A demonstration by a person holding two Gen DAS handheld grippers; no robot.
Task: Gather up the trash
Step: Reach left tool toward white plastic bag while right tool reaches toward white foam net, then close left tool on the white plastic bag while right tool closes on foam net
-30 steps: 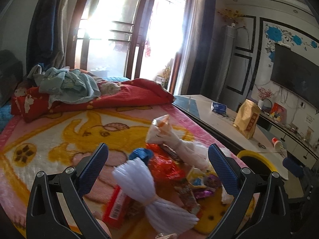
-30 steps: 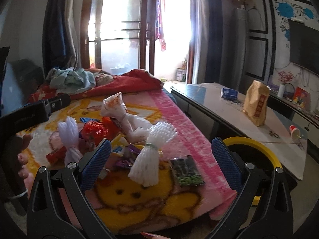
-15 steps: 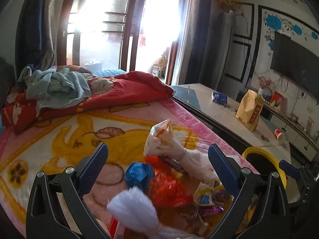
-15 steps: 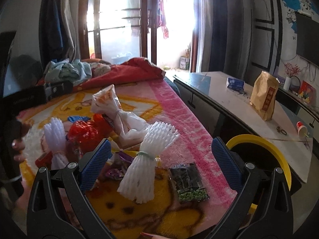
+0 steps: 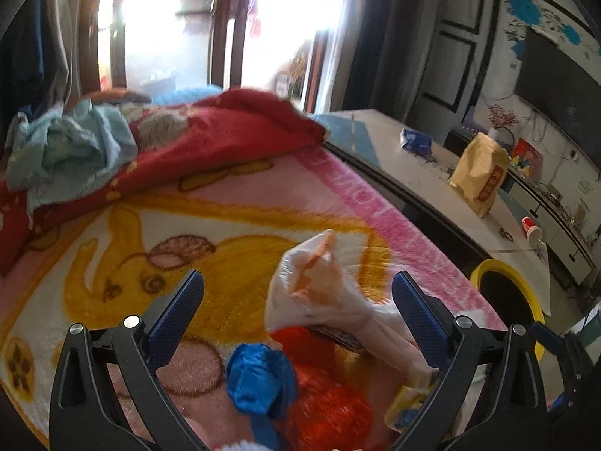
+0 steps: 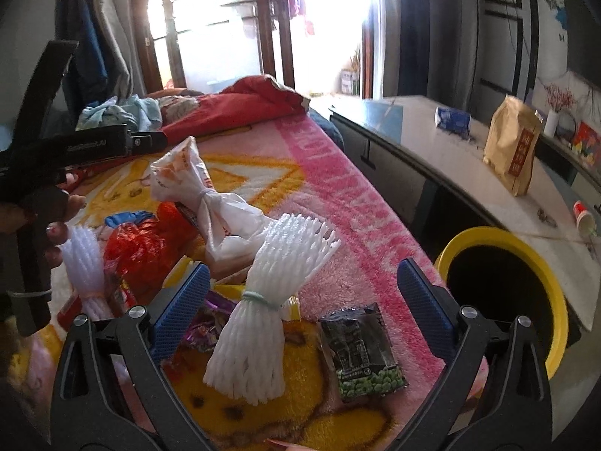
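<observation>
the left gripper (image 5: pixel 296 308) hangs over the pink and yellow blanket (image 5: pixel 112 263) with its jaws spread wide and nothing between the pads; a knotted white plastic bag (image 5: pixel 319 293) lies in the gap below them, untouched. near the bottom edge of the left wrist view sit a crumpled blue wrapper (image 5: pixel 259 379) and a red plastic wrapper (image 5: pixel 326 406), touching each other (this part of the picture is blurred).

the right gripper (image 6: pixel 300 304) is likewise wide open and holds nothing. a white foam fruit net (image 6: pixel 263 312) tied with a green band lies on the blanket between its pads, and a dark snack packet printed with green peas (image 6: pixel 360 353) lies just beside it toward the blanket's right edge. a second foam net (image 6: pixel 86 270) lies at the left of the pile, by the hand (image 6: pixel 56 225) that grips the other tool.

a yellow-rimmed trash bin (image 6: pixel 503 285) stands off the blanket's right edge, between the bed and a long white table (image 6: pixel 469 173) that carries a tan paper bag (image 6: pixel 514 146).
</observation>
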